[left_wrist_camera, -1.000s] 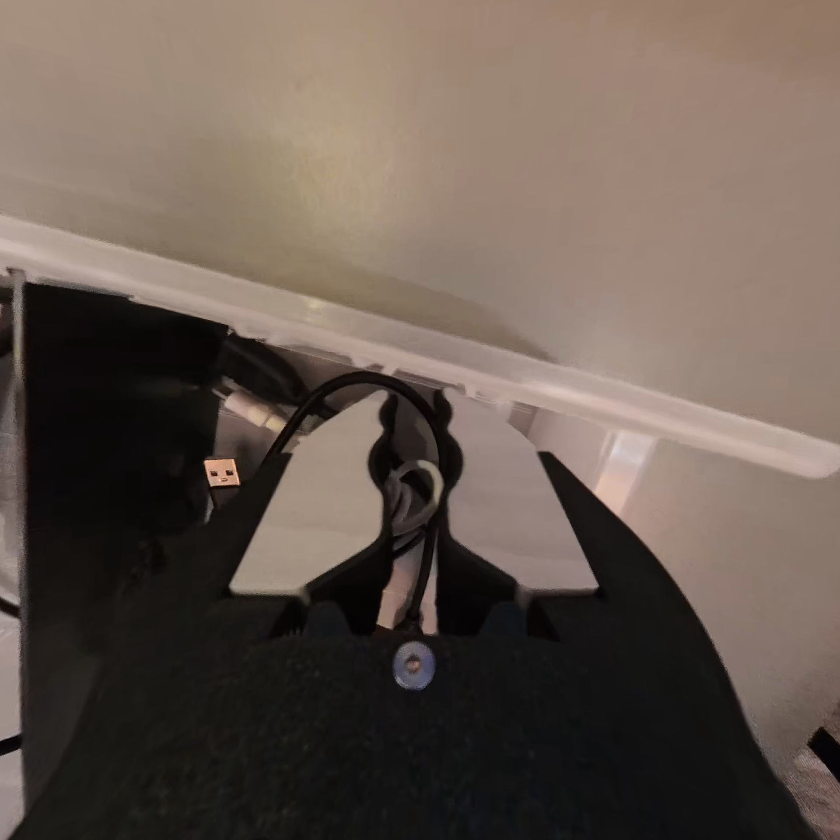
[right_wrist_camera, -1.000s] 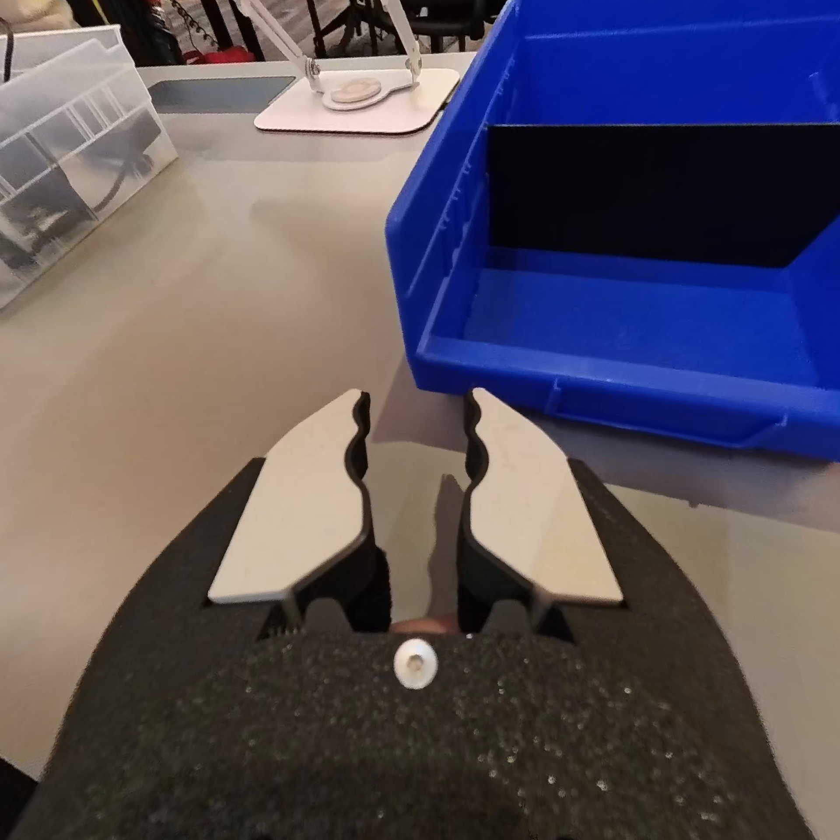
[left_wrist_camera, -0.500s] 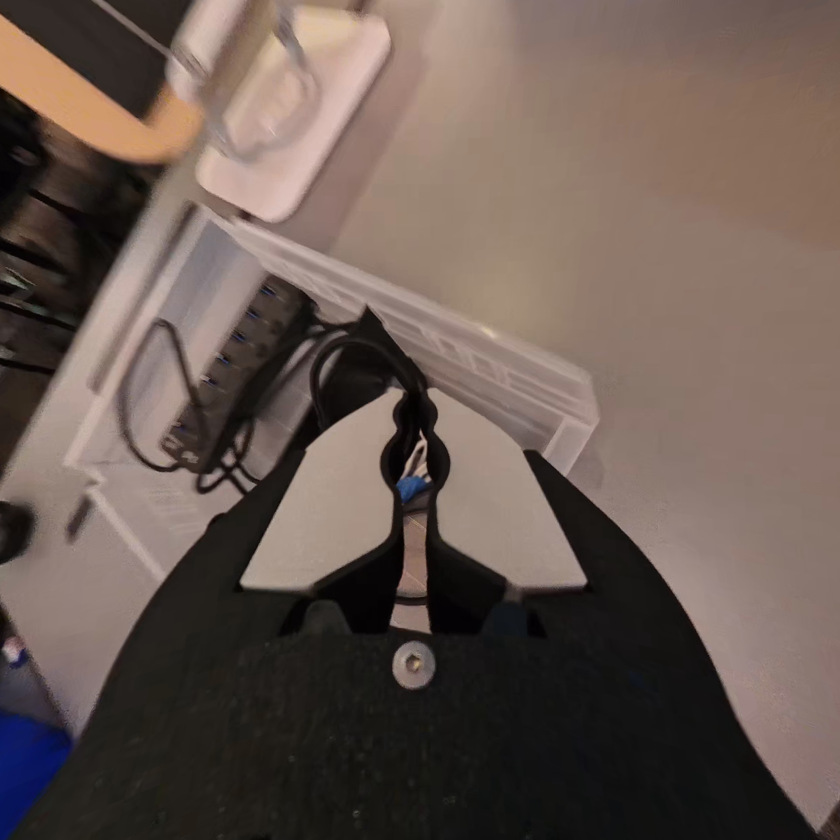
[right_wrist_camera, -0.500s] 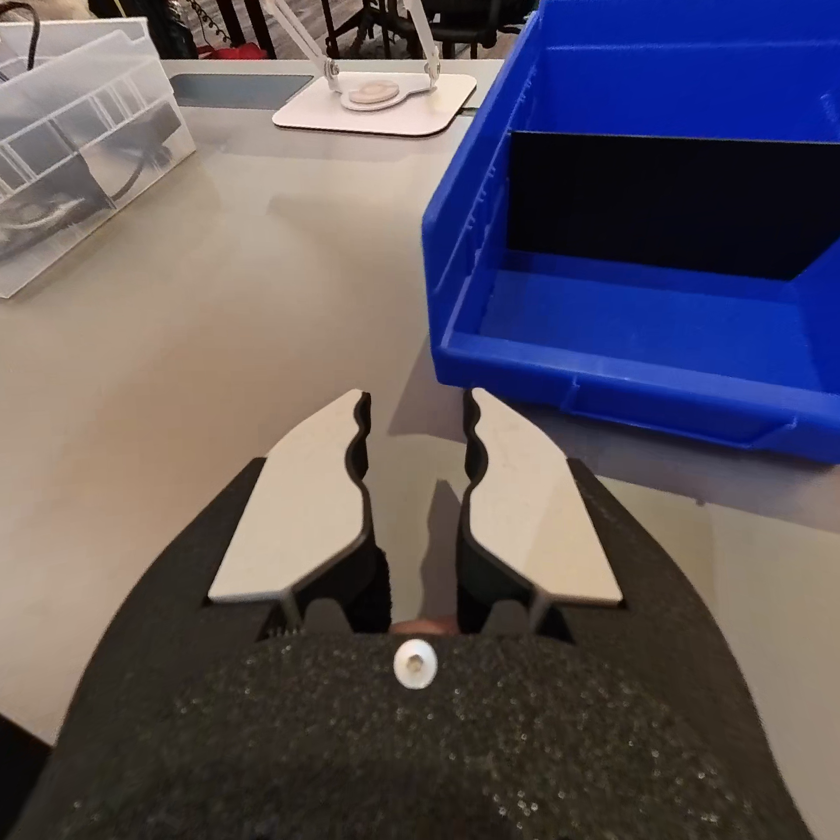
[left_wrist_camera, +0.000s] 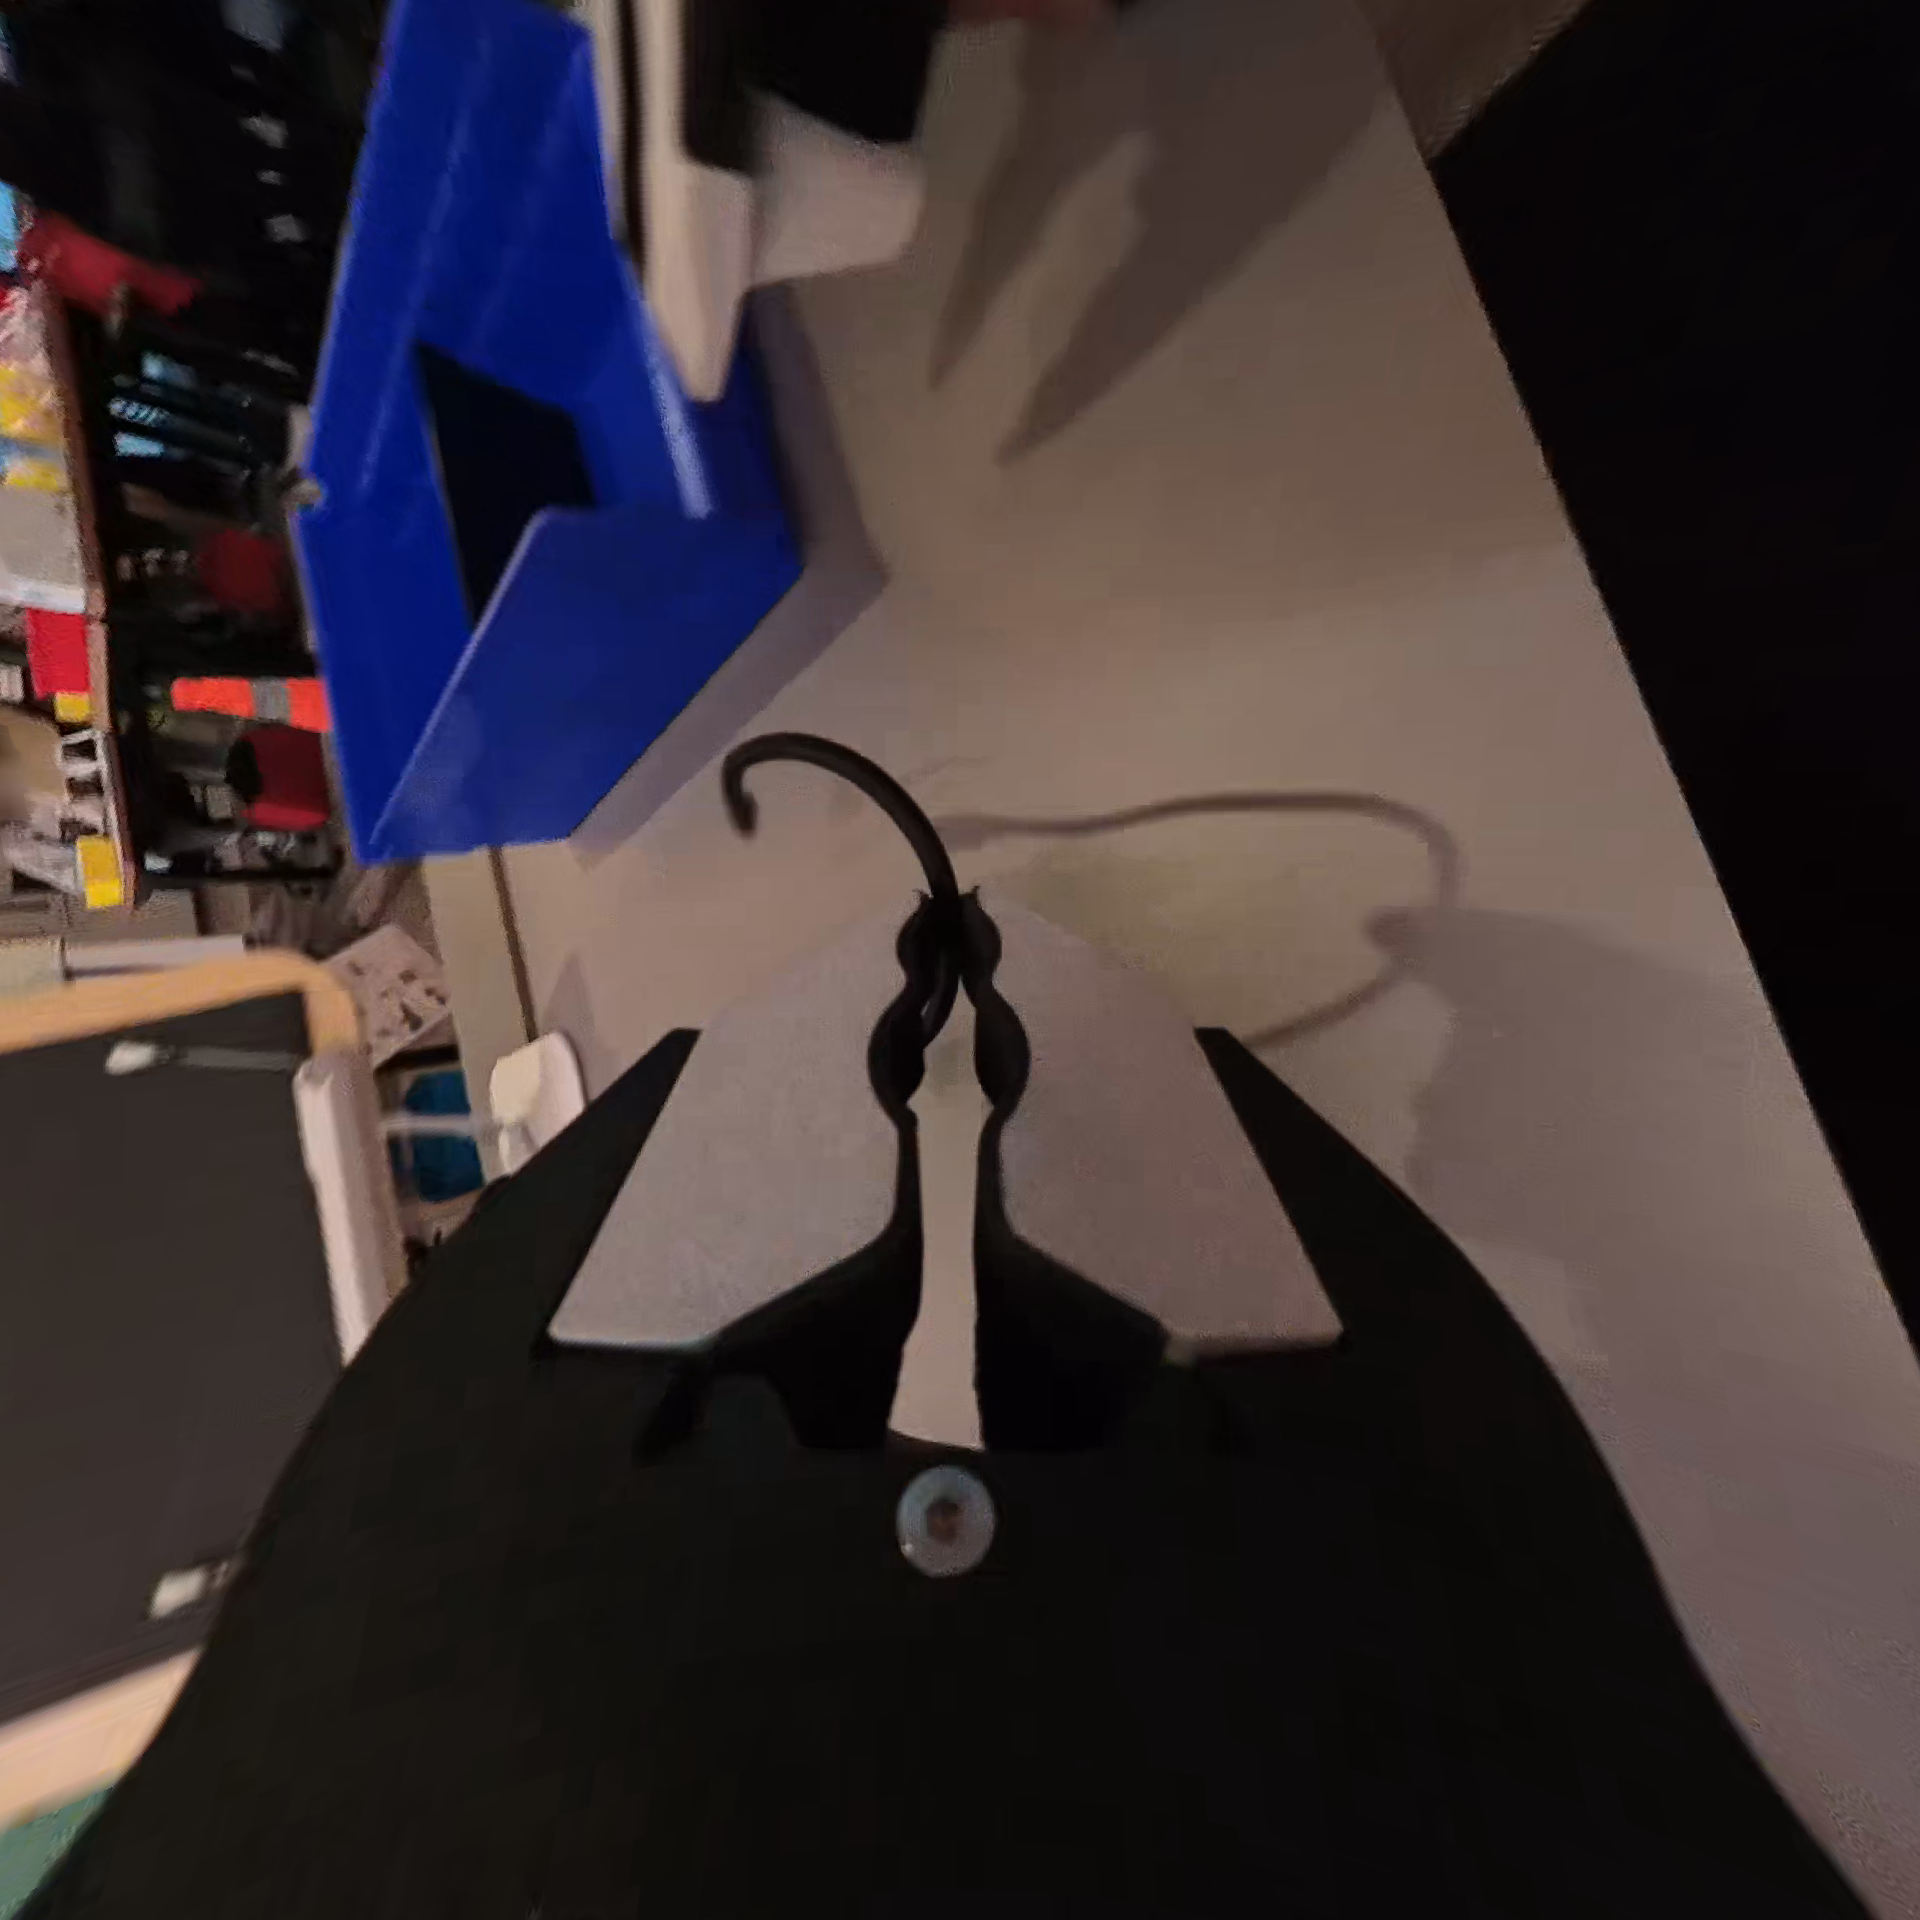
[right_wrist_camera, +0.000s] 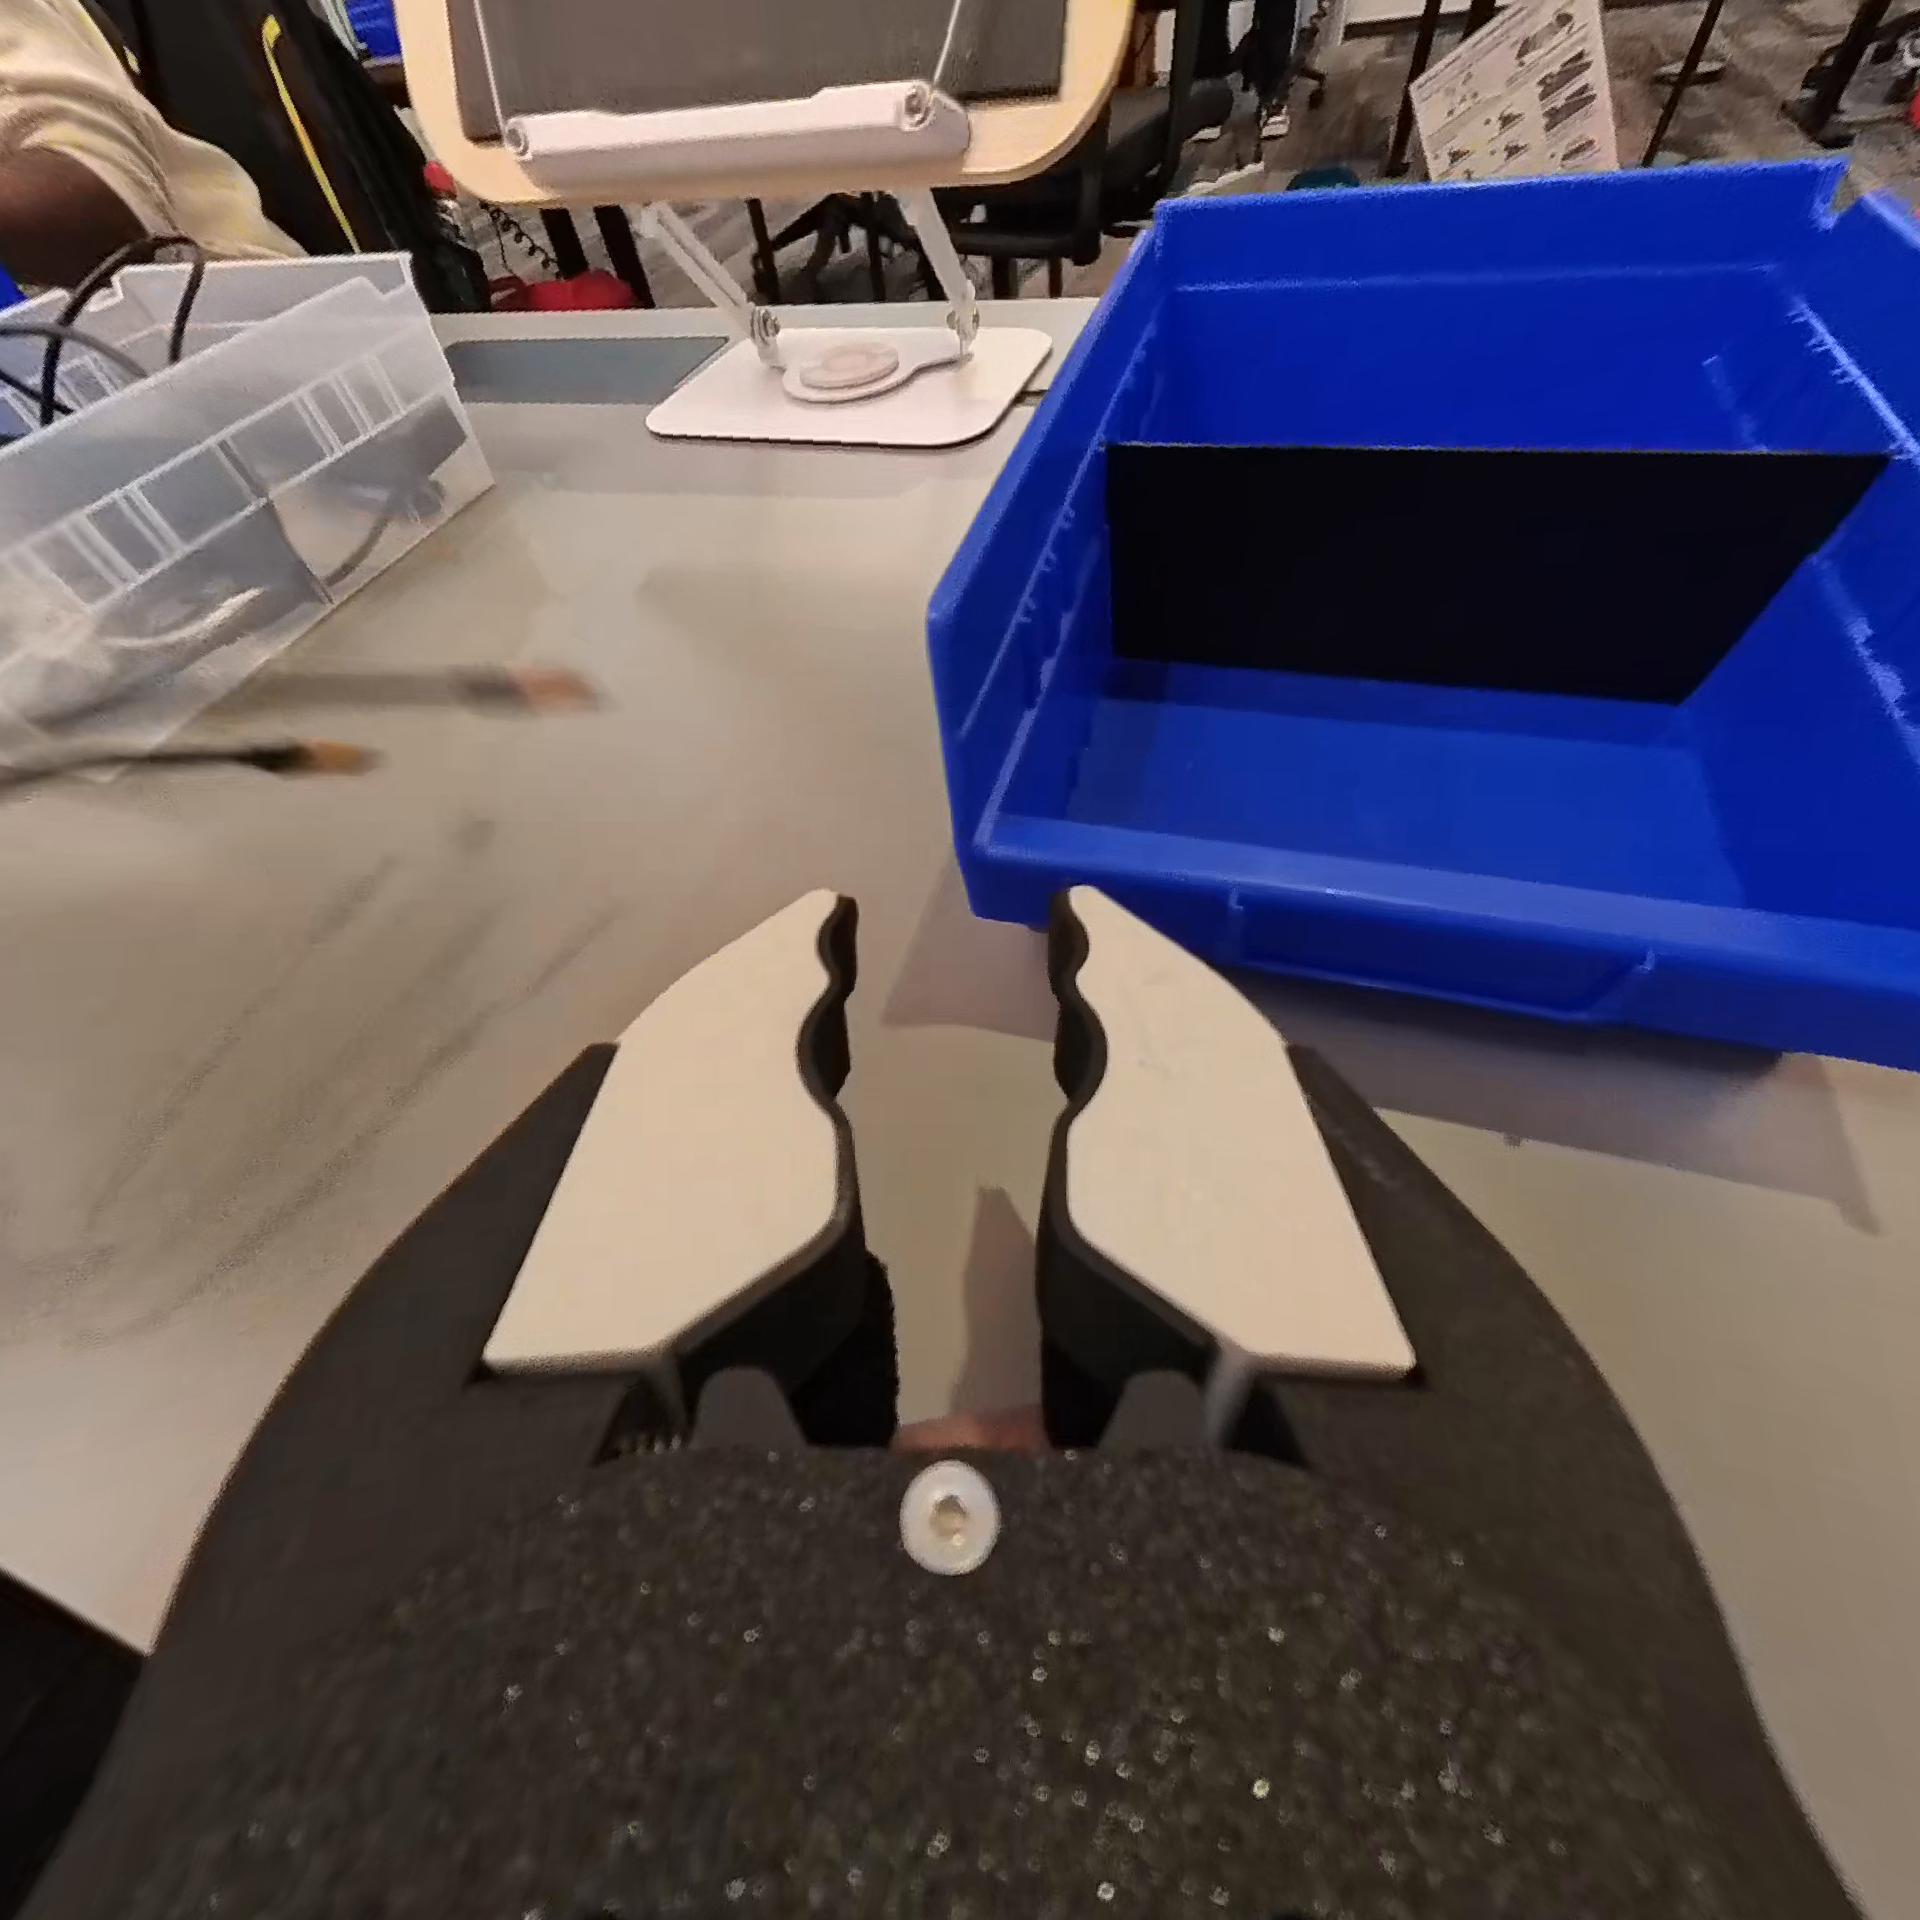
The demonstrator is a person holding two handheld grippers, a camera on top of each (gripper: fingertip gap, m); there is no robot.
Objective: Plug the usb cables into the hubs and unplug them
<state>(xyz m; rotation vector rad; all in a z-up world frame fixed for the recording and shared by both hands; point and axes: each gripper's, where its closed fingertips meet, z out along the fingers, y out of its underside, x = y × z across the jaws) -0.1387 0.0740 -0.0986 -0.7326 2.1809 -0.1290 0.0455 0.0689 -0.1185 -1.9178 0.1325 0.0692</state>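
Note:
My left gripper (left_wrist_camera: 945,904) is shut on a thin black USB cable (left_wrist_camera: 831,758), which arcs up and left out of the fingertips, held above the beige table. Its plug is not visible in this view. In the right wrist view, a blurred black cable end with a plug (right_wrist_camera: 322,758) hangs low over the table at left. A clear plastic bin (right_wrist_camera: 239,488) holding dark cables and a hub sits at far left. My right gripper (right_wrist_camera: 951,925) is open and empty just before the blue bin (right_wrist_camera: 1351,914). It also shows as blurred pale fingers (left_wrist_camera: 1081,239) in the left wrist view.
The blue bin (left_wrist_camera: 582,623) has a black divider (right_wrist_camera: 1455,561) and nothing in its front compartment. A white tablet stand (right_wrist_camera: 842,395) stands at the table's far edge. A person's sleeve (right_wrist_camera: 83,135) is at top left. Chairs and shelves lie beyond the table.
My left gripper has lifted the black cable out of the clear bin and swung round over the open table toward the blue bin. My right gripper stayed open and tilted up a little.

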